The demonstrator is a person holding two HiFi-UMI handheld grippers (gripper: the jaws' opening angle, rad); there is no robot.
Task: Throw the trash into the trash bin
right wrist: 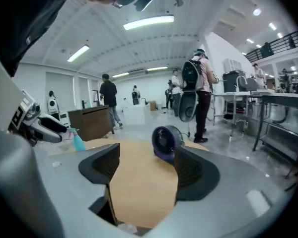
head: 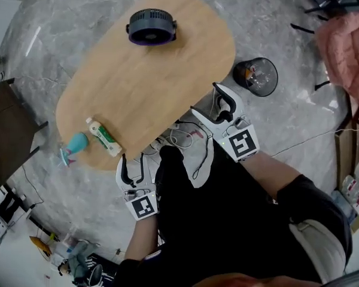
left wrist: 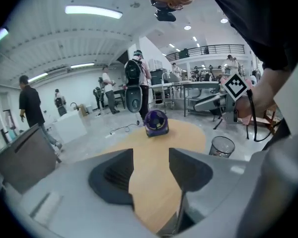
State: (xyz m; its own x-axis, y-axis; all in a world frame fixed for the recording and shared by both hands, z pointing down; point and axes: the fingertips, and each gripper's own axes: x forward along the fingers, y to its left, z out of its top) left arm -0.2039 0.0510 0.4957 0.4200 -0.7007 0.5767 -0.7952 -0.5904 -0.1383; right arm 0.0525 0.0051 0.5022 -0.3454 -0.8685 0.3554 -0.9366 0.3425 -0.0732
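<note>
Risk, left rim: a teal spray bottle [head: 75, 146] stands at the very left rim of the table [head: 167, 82]. A careless sweep toward the tube beside it could knock it to the floor.
Risk, tube: a white-and-green tube [head: 103, 137] lies just beside the bottle, near the same rim. It is probably the next piece of trash, though I can't be sure. It looks rounded and slick, so a shallow pinch could squirt it off the edge.
Risk, cables: loose cables [head: 178, 137] hang at the near edge between the two grippers. Either gripper could snag them on the way out.
Risk, throw: the trash bin [head: 255, 76] sits on the floor off the table's right side, well apart from the tube. That means a long carry across, and a drop from table height could miss the mouth or rock the light mesh bin.
Bin contents: something pale and orange shows through the mesh, too small to name.
Left gripper pose: the left gripper [head: 133, 166] is held low at the near edge, close to the person's body. It points out over the table and somewhat down. Its fingers are spread, with only bare tabletop between them.
Right gripper pose: the right gripper [head: 204, 98] is over the near-right edge of the table, nearer the bin. It is aimed across the table toward the fan [head: 151, 27]. Its fingers are spread apart and hold nothing.
</note>
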